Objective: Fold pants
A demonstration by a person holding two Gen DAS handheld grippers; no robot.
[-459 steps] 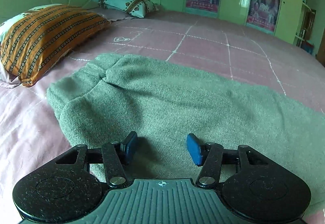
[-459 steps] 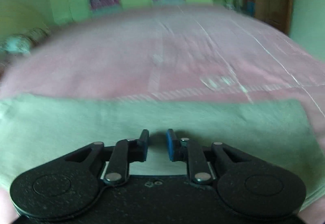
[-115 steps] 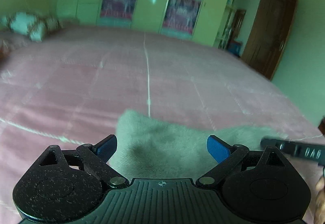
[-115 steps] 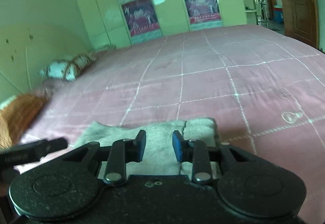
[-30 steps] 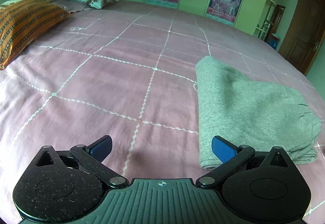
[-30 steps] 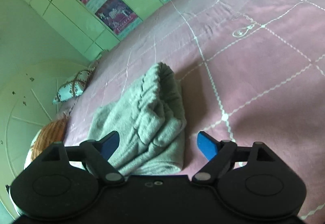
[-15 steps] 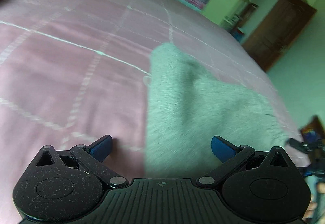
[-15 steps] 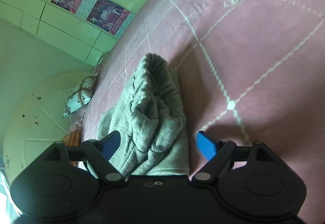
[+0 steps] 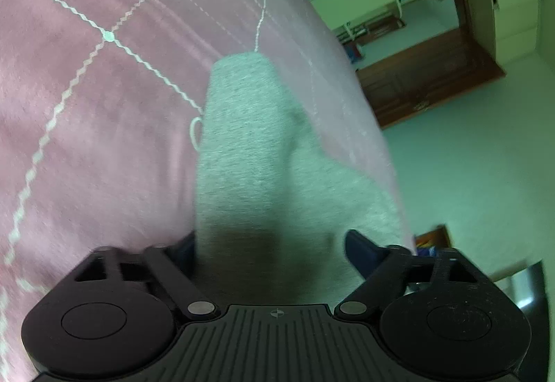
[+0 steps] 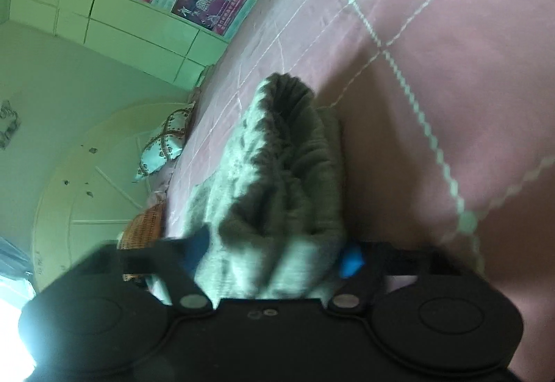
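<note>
The folded grey pants [image 9: 242,139] lie on the pink bedspread [image 9: 86,139]. My left gripper [image 9: 272,250] straddles their near end, jaws closing. Its left pad is half hidden at the fabric's edge, and its right pad [image 9: 360,253] sits over the cloth. From the other end, the right wrist view shows the bunched waistband side of the pants [image 10: 284,146]. My right gripper [image 10: 274,255] is closing around that bundle, and both blue pads [image 10: 350,260] touch the cloth on either side.
The bed's edge falls away just right of the pants, with green floor and a brown door [image 9: 433,77] beyond. A patterned pillow [image 10: 163,142] and an orange pillow [image 10: 145,229] lie by the headboard [image 10: 86,174]. Green wardrobes [image 10: 138,0] line the far wall.
Both grippers have dropped and closed in on the pants from opposite ends. Their jaws have narrowed, and the cloth now fills the gap between each pair of fingers. Both views have rolled.
</note>
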